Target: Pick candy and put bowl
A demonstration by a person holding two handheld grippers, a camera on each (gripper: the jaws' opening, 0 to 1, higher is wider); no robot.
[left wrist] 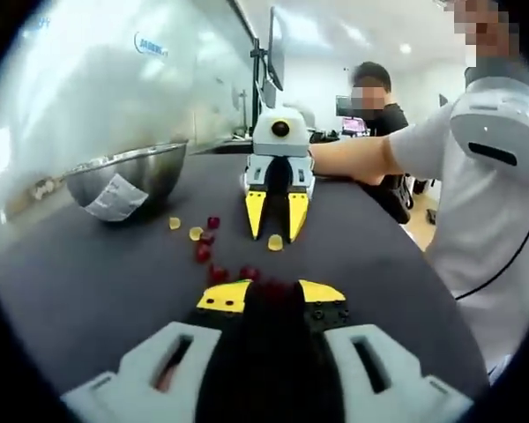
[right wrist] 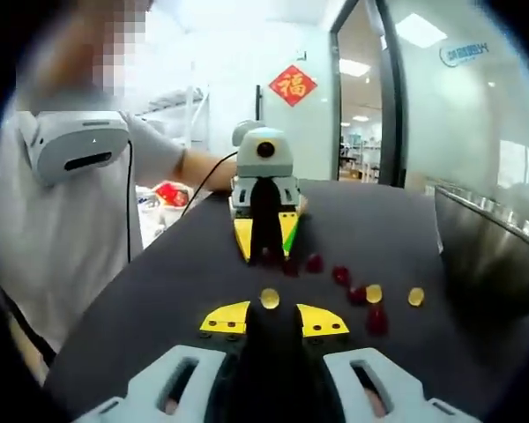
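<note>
— Where are the candies sitting?

— Scattered on the dark desk [left wrist: 88, 291], red ones [left wrist: 203, 253] and yellow ones [left wrist: 196, 233] in a loose trail. The steel bowl [left wrist: 128, 172] is standing off to one side, near the trail's end but apart from it.

— Is anything in the bowl?

— I can't tell; its inside is hidden from both views. Plenty of pieces are lying loose, so most of the job looks undone.

— What are the tongs doing?

— The left tongs [right wrist: 266, 249] are facing the right tongs [left wrist: 276, 231] across the candies. In the right gripper view the left pair look nearly closed, tips down at the desk beside a red piece [right wrist: 314, 263]; whether they are gripping any, I can't say. In the left gripper view the right pair are standing a little apart, with a yellow candy [left wrist: 275, 242] lying just by the tips, not held.

— So what's left?

— By my reckoning, closing on a piece, carrying it over and dropping it in the bowl, then repeating.
</note>
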